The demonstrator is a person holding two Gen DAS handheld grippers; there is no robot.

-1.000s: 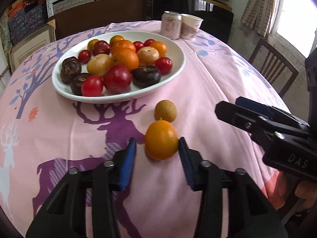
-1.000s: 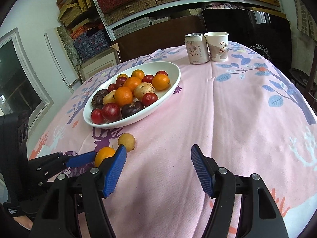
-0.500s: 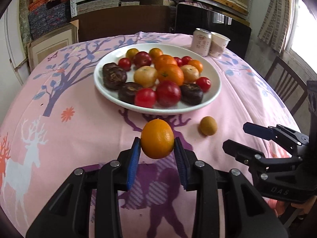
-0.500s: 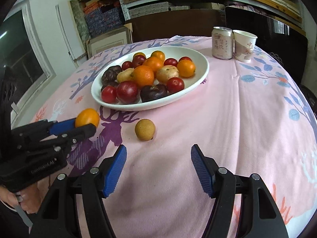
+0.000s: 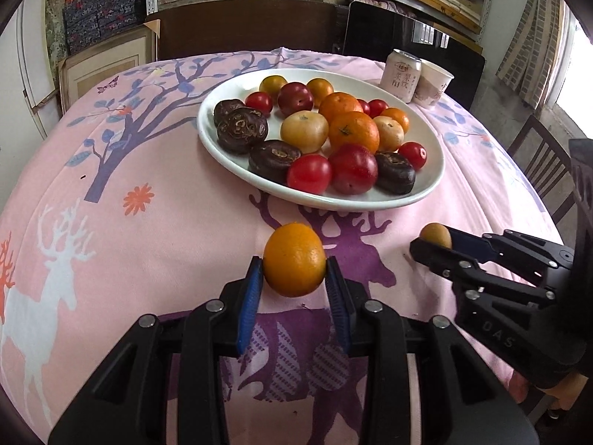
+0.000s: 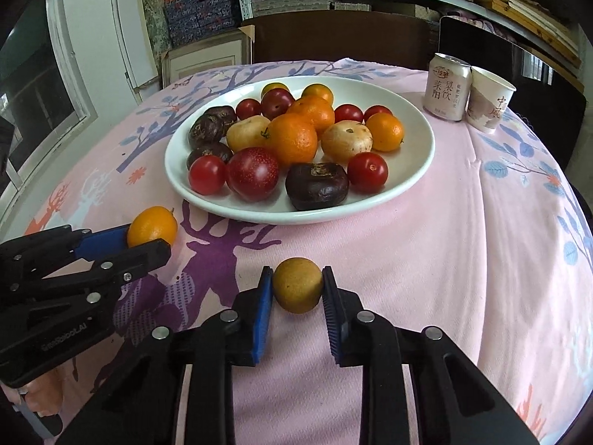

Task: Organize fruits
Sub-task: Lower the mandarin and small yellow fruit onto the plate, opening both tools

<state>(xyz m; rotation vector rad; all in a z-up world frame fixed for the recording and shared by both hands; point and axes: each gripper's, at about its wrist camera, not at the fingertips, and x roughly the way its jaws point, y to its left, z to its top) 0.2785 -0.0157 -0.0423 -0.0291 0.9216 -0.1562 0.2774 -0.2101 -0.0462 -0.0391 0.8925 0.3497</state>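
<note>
So on the left, the left gripper (image 5: 294, 282) has its blue fingers (image 5: 249, 298) clamped on an orange (image 5: 294, 259), one pad on each side. The orange looks lifted off the pink cloth (image 5: 155, 244) covering the desk, near the front edge, just short of the plate.

Middle of the desk is the big white plate (image 6: 415, 181), loaded up: oranges, red tomatoes, a couple of dark red plums, pale yellowish round ones and a few dark brown wrinkly things. They're all piled touching each other, nothing sorted as far as I can see.

Further right, the right gripper (image 6: 298, 298) is clamped on a small brown-yellow fruit (image 6: 297, 284). Its fingers (image 6: 263, 313) have just been closing and now both pads press on the fruit. This one sits low at the cloth, in front of the plate's near rim; can't really tell if it's resting on the cloth or just barely off it. In the left wrist view you only catch the top of it poking out past the black finger (image 5: 430, 256).

Back right corner of the desk: a pinkish drink can (image 6: 446, 92) standing upright, with a paper cup (image 6: 489, 100) just beside it, pretty much touching. Both are well apart from the two held fruits.
</note>
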